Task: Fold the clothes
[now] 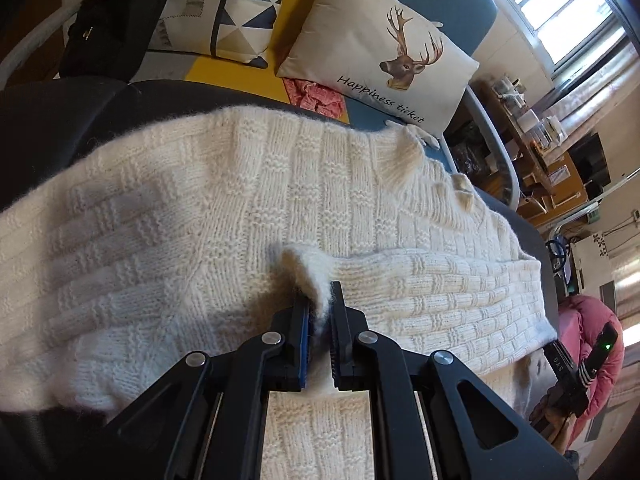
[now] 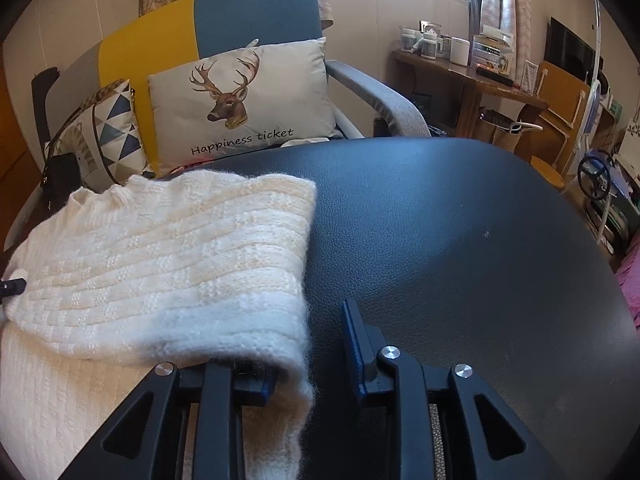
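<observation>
The sweater [image 1: 224,216] is cream-white, thick and fuzzy, knitted in a basket-weave block pattern with a ribbed hem. It lies spread on the table [image 2: 460,240], a dark top with a leather-grain texture and a rounded edge.

The left hand-held gripper [image 1: 320,312] has its blue-padded fingers [image 1: 303,320] pressed together on a raised fold of the knit, which stands up as a peak between them.

The right hand-held gripper [image 2: 312,356] has its jaws spread apart. The sweater's fluffy lower corner drapes over the left finger; the right finger [image 2: 354,344] stands clear above bare table.

In the right wrist view, the sweater covers the left portion of the table; the right portion is bare up to the far rim.

Behind the table stands a blue-and-yellow armchair [image 2: 256,12] carrying a deer-print cushion [image 2: 240,104] lettered "Happiness ticket" and a triangle-pattern cushion [image 2: 116,132]. A wooden side desk [image 2: 468,76] with jars stands under a window.
</observation>
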The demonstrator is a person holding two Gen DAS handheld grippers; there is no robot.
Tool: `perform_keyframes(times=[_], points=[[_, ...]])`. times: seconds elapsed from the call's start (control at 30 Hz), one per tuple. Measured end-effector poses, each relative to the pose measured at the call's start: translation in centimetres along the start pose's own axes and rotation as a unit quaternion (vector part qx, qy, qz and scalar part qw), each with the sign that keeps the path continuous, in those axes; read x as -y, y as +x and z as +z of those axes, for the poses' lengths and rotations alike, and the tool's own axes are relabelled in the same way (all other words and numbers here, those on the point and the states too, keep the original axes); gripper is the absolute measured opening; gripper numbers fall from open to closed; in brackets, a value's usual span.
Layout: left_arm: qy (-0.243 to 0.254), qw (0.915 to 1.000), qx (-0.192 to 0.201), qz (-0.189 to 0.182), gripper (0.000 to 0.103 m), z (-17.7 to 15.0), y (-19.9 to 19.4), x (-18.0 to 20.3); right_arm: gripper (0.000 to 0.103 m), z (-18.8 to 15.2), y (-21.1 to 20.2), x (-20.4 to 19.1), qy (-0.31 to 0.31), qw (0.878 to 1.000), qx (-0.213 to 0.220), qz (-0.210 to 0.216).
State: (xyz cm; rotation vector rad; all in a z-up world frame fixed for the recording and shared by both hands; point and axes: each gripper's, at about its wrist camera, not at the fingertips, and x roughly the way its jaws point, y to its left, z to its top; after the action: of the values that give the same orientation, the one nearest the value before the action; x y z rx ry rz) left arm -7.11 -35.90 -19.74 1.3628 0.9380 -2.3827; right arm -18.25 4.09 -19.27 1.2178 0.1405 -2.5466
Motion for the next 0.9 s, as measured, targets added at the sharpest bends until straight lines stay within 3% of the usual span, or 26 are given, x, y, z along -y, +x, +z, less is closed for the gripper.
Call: perform_keyframes(times=[0.37, 0.53, 0.7, 0.9], points=[[-0.058, 0.9949, -0.045, -0.07, 0.014, 0.0, -0.5, -2.5, 0.026, -0.1, 0.0, -0.4, -0.015, 1.0, -0.003, -0.006], [0.02, 0.9996, 0.005, -0.02, 0.008, 0.6, -2.3, 0.1, 0.026, 0.1, -0.4, -0.6, -0.02, 1.0, 0.006, -0.009], [0.048, 0.998, -0.005, 0.041, 0.008, 0.7, -0.9, 0.5, 0.027, -0.2, -0.2, -0.2, -0.009, 1.0, -0.002, 0.012], [0.027, 0.999, -0.005, 0.034, 0.008, 0.2, -0.2, -0.4, 0.029, -0.5, -0.6, 0.3, -0.012, 1.0, -0.005, 0.017]])
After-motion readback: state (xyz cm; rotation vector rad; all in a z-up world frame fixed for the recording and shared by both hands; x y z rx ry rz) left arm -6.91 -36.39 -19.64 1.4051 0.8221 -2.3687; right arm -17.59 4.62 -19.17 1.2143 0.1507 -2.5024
